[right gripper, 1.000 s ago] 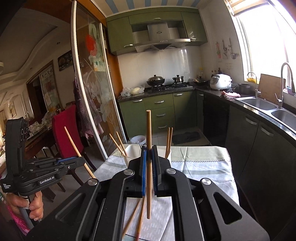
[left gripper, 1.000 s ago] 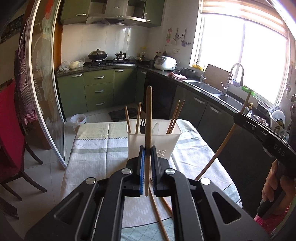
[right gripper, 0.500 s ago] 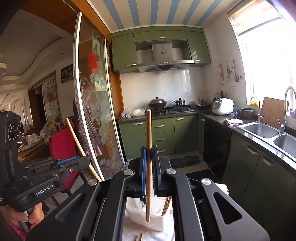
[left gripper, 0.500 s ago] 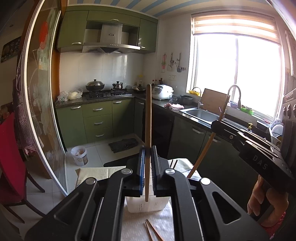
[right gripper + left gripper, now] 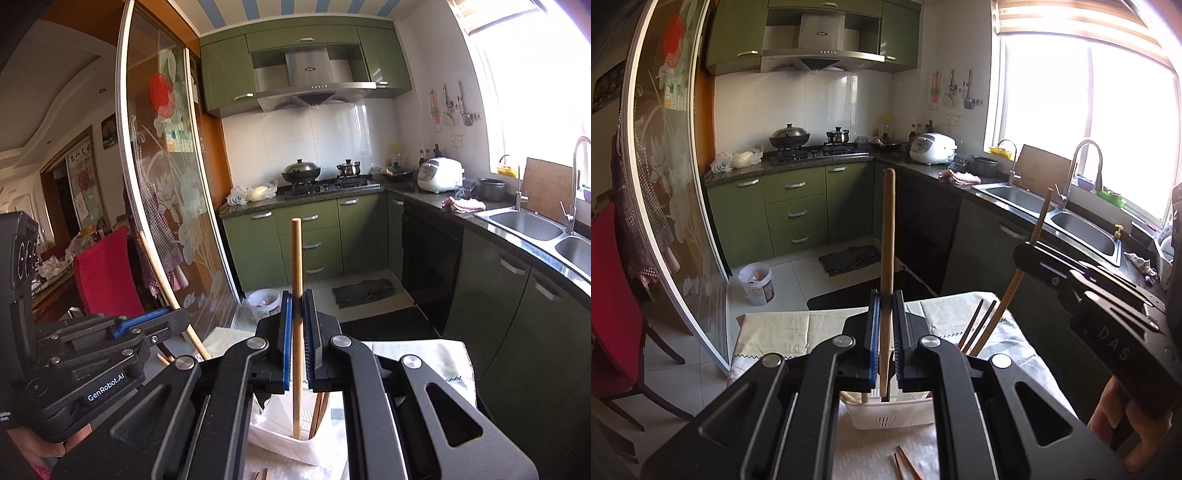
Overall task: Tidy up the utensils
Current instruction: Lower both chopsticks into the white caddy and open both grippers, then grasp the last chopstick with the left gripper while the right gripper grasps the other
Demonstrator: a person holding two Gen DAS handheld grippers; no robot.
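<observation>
Insertion step: one long wooden chopstick (image 5: 887, 258) is pinched upright by the left gripper (image 5: 885, 339), another (image 5: 296, 295) by the right gripper (image 5: 297, 343), above the white slotted plastic holder (image 5: 284, 439) on the cloth-covered bench (image 5: 775, 332). Next, lowering and release are required.

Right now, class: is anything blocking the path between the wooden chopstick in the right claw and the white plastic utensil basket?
Nothing visible does. The wooden chopstick hangs upright, its lower tip at the white plastic utensil basket, beside the brown chopsticks already standing there.
</observation>
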